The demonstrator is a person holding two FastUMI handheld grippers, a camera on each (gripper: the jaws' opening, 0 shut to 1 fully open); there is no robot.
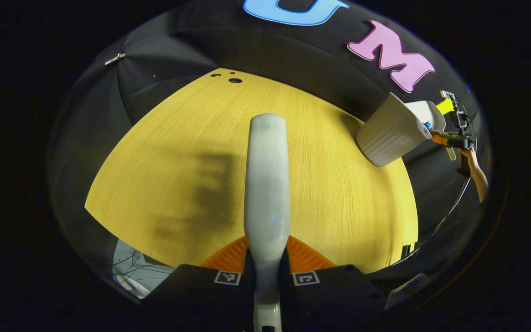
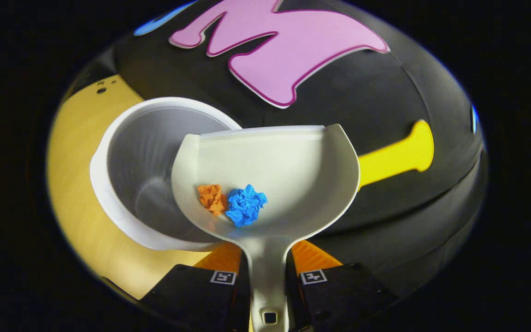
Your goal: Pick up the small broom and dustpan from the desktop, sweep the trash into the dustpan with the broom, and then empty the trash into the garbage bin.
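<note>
You're clamping the right gripper (image 2: 268,276) on the dustpan (image 2: 270,180) handle, the left gripper (image 1: 266,276) on the broom (image 1: 266,184); the paper wads (image 2: 233,203) are sitting by the handle, the pan's lip only partly overlapping the garbage bin (image 2: 122,203), so tipping now risks spilling beside the bin.

A light wooden desktop (image 1: 330,193) carries a white ribbed garbage bin (image 1: 387,136) standing near its far right edge.

Broom (image 1: 267,184): bristle end hidden, handle end cut off at bottom edge. Dustpan (image 2: 270,170) covers part of bin (image 2: 127,184). Far gripper (image 1: 454,133) too small to read the fingers.
</note>
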